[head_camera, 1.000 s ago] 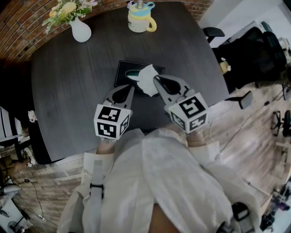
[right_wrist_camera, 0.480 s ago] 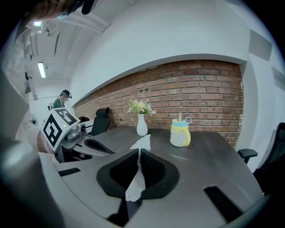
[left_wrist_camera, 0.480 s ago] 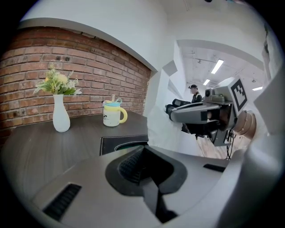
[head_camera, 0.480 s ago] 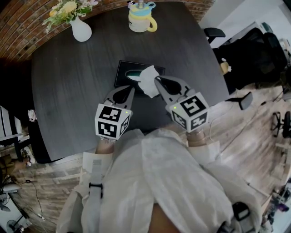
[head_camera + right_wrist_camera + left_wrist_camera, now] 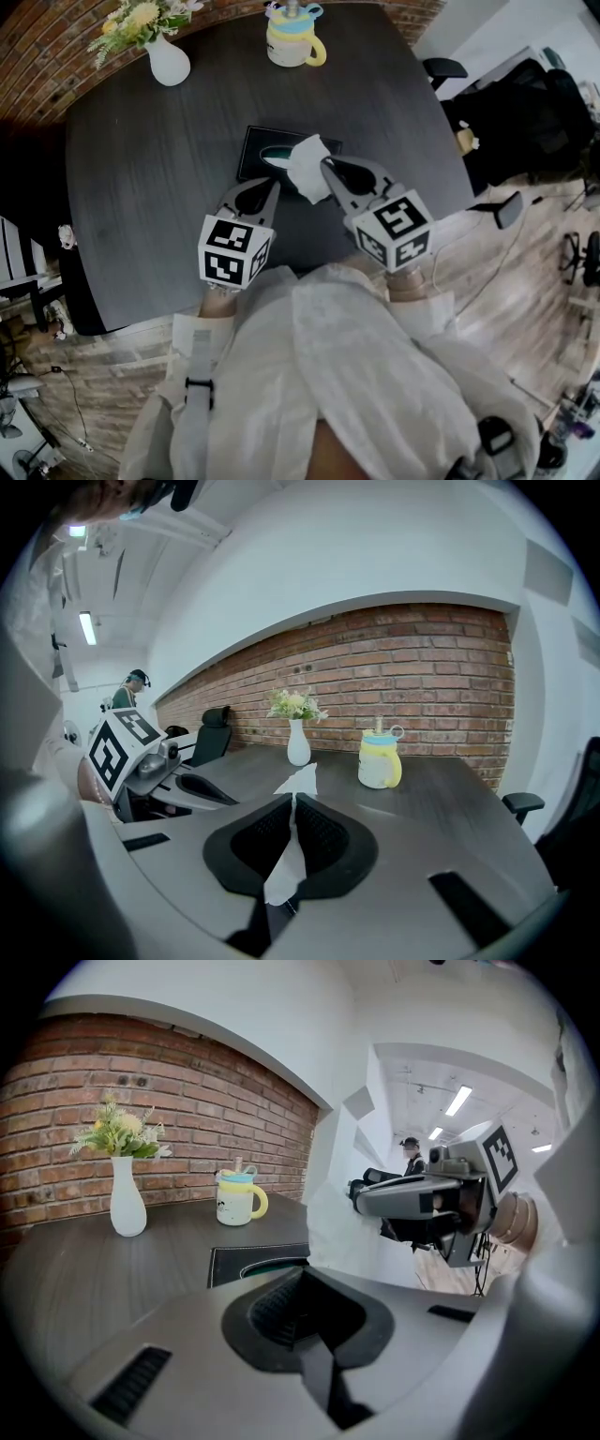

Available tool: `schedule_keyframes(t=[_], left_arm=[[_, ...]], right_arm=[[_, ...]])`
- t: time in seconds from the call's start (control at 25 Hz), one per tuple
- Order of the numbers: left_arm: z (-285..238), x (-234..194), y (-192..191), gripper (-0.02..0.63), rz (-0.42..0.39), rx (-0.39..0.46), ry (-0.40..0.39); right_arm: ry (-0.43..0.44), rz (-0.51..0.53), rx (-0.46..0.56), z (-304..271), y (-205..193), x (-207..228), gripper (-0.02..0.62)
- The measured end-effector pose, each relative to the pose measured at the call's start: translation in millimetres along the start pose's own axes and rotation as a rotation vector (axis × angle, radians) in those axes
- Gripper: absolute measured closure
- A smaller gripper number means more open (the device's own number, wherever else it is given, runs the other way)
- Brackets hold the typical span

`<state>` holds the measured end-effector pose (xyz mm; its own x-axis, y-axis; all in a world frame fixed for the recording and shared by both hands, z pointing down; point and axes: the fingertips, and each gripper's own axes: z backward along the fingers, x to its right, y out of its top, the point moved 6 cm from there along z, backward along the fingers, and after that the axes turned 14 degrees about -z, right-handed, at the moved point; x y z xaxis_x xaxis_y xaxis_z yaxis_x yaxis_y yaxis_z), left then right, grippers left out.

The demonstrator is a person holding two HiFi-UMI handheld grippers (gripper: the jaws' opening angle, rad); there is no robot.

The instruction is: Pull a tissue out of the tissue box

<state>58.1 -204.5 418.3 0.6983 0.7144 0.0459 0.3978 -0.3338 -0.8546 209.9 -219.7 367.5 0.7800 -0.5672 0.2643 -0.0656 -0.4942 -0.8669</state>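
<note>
Right gripper's [image 5: 324, 165] jaws pinch the tissue [image 5: 305, 159], left gripper's [image 5: 273, 186] closed on nothing: a hard tug may drag the unbraced tissue box [image 5: 255, 148].

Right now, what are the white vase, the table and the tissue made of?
The vase: probably glazed ceramic, smooth, opaque white. The table: dark wood or wood-look laminate, faint grain lines, matte. The tissue: thin soft paper, crumpled and folding where the right gripper pinches it.
</note>
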Motion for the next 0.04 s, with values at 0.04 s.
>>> schedule_keyframes(t=[0.04], left_arm=[[-0.8, 0.4, 0.5, 0.601, 0.003, 0.002, 0.0]], right_arm=[[0.002, 0.003, -0.001, -0.1, 0.4, 0.6, 0.586]])
